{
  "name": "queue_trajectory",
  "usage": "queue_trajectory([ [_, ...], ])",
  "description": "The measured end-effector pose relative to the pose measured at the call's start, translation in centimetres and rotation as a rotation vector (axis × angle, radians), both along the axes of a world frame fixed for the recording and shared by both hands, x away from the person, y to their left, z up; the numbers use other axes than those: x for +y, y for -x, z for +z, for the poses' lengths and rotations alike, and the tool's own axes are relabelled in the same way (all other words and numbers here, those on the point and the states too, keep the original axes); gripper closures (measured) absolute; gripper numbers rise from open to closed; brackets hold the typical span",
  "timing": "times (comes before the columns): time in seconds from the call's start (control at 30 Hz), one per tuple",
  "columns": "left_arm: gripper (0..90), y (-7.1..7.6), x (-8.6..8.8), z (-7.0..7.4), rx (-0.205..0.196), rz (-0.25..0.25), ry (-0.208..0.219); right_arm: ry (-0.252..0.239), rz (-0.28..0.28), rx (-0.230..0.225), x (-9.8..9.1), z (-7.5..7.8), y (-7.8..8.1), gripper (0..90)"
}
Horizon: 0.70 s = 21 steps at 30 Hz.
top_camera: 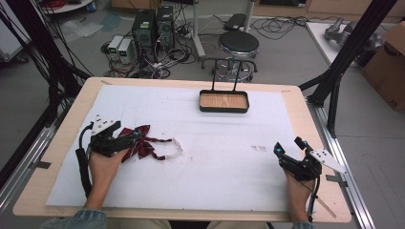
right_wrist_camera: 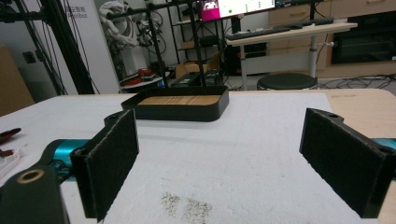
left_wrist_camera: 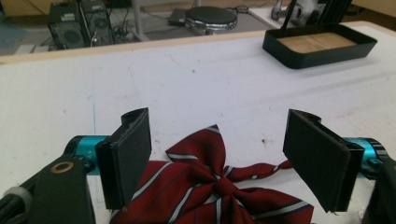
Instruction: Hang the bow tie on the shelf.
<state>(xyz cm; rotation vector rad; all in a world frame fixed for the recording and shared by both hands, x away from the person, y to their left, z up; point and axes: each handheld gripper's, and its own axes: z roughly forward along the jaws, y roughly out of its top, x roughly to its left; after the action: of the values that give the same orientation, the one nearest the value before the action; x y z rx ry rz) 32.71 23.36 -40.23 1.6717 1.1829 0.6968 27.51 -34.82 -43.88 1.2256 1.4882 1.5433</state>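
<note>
A black tray (top_camera: 224, 109) with a wooden floor is set near the far edge of the worktop (top_camera: 57, 143), on the white sheet (top_camera: 215, 157) by which most of the worktop is covered. A small grey smudge (top_camera: 258, 148) is seen on the sheet toward the right. Beyond the worktop, a round black stool (top_camera: 238, 44) is placed on the grey floor, with two dark computer towers (top_camera: 153, 26) and tangled cables (top_camera: 167, 59) to its left. A cardboard box (top_camera: 389, 67) is seen at the far right.
</note>
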Motion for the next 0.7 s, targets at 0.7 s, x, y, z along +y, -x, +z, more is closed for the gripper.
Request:
queue_trajectory([
  [0.7, 33.5, -2.6, -2.5, -3.8, 0.201, 0.043, -0.120, 0.001, 0.009, 0.000, 0.0, 0.0, -0.1, 10.8],
])
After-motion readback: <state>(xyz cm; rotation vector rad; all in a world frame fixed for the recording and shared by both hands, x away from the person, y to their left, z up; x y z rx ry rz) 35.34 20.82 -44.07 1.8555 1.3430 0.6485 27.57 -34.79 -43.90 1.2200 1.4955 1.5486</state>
